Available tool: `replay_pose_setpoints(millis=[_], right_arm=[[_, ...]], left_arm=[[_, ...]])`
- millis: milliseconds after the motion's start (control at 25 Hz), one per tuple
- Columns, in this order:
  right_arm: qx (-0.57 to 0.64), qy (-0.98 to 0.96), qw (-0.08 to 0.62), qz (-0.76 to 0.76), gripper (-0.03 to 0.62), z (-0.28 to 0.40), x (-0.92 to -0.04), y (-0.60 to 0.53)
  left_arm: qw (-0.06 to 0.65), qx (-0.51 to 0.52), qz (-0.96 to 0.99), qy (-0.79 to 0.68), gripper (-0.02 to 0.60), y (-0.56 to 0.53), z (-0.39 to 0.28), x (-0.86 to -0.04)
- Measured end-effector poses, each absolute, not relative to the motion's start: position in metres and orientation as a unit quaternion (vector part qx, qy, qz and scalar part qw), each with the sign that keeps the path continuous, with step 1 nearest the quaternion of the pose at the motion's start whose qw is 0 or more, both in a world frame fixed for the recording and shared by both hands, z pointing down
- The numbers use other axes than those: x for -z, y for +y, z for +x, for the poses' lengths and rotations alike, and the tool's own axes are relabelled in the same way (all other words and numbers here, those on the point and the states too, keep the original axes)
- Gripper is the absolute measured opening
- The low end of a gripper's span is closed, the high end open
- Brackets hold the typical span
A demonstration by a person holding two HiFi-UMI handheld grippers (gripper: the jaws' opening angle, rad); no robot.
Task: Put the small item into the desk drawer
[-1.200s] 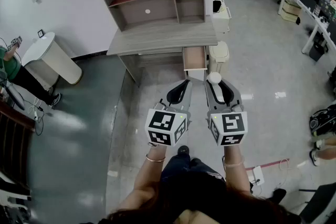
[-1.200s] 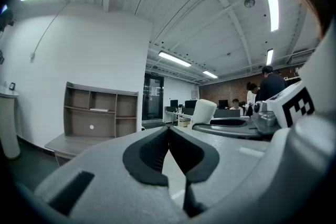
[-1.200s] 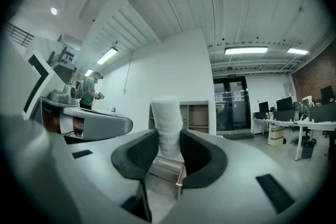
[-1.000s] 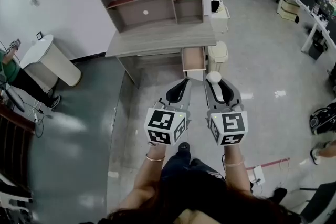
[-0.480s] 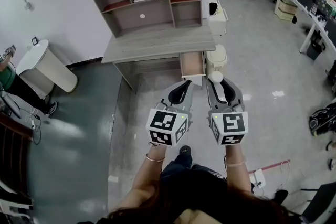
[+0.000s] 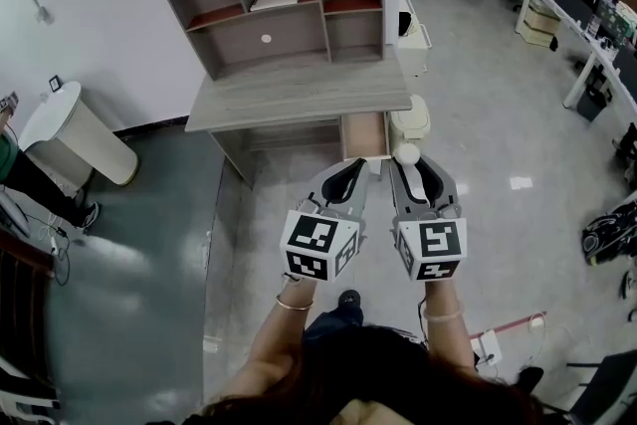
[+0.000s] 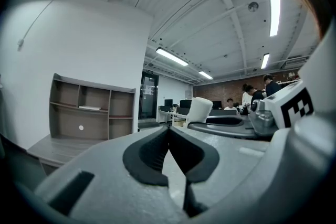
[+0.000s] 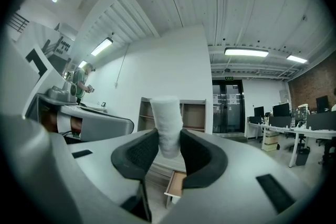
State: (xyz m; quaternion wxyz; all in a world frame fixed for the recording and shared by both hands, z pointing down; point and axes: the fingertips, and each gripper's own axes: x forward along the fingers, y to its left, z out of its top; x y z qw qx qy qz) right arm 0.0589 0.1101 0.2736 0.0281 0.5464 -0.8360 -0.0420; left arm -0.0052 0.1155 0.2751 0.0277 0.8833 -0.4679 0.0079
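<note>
Desk [image 6: 299, 90] nearer, drawer [image 6: 364, 134] open — right hand-held gripper [image 6: 408, 164] clamps roll [image 8: 167, 123] (white)

Desk [image 6: 299, 95] and open drawer [image 6: 364, 134] sit lower and larger in head view; distance closed. Small item [image 6: 406, 153] in right gripper [image 6: 409, 162] now level with drawer front, left gripper [image 6: 350, 166] tips too.

— What stands on the desk [image 6: 299, 95]?
— A grey shelf unit [image 6: 299, 35], set along its back edge. A flat white thing [image 6: 274, 1] lies on the upper middle shelf.
— And lower down?
— A drawer [image 6: 364, 134] is pulled out under the desk's right end. A white bin [image 6: 408, 122] stands on the floor [image 6: 488, 134] just beside it.
</note>
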Motion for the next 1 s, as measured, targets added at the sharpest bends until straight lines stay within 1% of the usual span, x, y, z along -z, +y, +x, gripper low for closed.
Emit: replay_pose_setpoints(millis=[480,1000], right_arm=[[0.038,-0.825,0.048,0.562,0.115,0.033,-0.277,0.065],[0.039,-0.808,0.043,0.587,0.115,0.015,-0.277,0.029]], left_arm=[[0.031,0.001,0.891,-0.453,0.015,0.069,-0.031,-0.273],[0.042,0.003,0.905,-0.423,0.015,0.034,-0.045,-0.28]])
